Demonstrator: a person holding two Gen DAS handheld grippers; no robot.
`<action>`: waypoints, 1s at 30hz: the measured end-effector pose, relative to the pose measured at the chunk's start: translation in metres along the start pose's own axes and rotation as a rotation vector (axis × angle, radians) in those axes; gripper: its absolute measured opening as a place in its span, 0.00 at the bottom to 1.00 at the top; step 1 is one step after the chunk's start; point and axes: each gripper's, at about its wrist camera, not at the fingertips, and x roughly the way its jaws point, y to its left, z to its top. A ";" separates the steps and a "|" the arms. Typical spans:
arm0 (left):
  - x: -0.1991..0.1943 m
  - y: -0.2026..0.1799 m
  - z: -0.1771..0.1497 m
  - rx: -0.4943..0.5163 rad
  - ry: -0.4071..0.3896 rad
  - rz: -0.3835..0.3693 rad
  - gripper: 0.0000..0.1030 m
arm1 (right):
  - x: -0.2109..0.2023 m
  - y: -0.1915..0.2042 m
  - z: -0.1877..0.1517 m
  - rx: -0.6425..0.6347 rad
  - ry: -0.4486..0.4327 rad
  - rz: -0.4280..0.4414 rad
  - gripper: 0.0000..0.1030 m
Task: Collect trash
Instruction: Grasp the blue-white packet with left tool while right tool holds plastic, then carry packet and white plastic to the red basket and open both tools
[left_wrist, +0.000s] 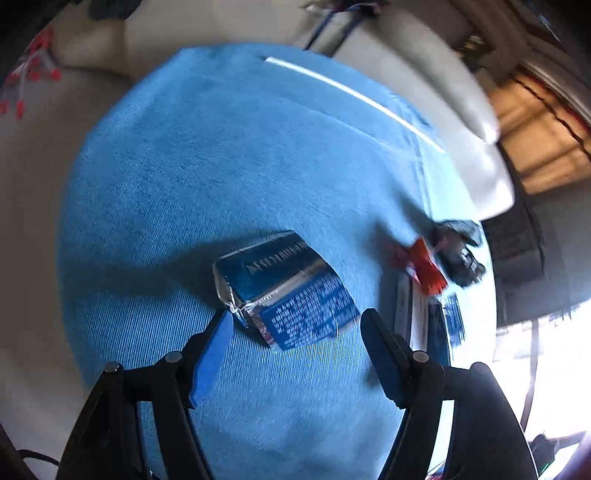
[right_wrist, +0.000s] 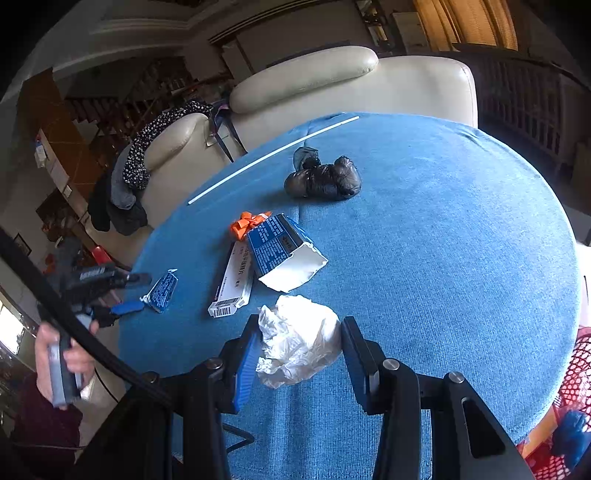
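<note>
A small blue foil packet (left_wrist: 284, 291) lies on the blue tablecloth (left_wrist: 221, 166), just ahead of my left gripper's (left_wrist: 295, 321) fingertips. That gripper is open and nothing presses on its pads. The right wrist view shows the same packet (right_wrist: 162, 291) beside the left gripper (right_wrist: 138, 293) at the table's left edge. My right gripper (right_wrist: 299, 347) is shut on a crumpled white paper wad (right_wrist: 299, 339) over the near part of the table. A torn blue-and-white carton (right_wrist: 284, 254), a white medicine box (right_wrist: 234, 284), an orange wrapper (right_wrist: 245, 223) and a knotted black bag (right_wrist: 323, 179) lie beyond.
A thin white stick (right_wrist: 273, 158) lies along the far edge of the round table. Cream sofas (right_wrist: 332, 88) with draped clothes stand behind it. A red mesh basket (right_wrist: 576, 387) sits below the table's right edge. A person's hand (right_wrist: 62, 354) holds the left gripper's handle.
</note>
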 end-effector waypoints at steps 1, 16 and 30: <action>0.002 -0.003 0.004 -0.009 0.008 0.017 0.70 | 0.001 -0.001 0.000 0.003 0.001 0.003 0.45; 0.056 -0.073 0.042 0.171 0.124 0.315 0.71 | 0.010 -0.019 -0.003 0.049 0.011 0.067 0.45; 0.094 -0.114 0.018 0.300 0.140 0.379 0.81 | 0.009 -0.034 -0.006 0.091 -0.002 0.100 0.45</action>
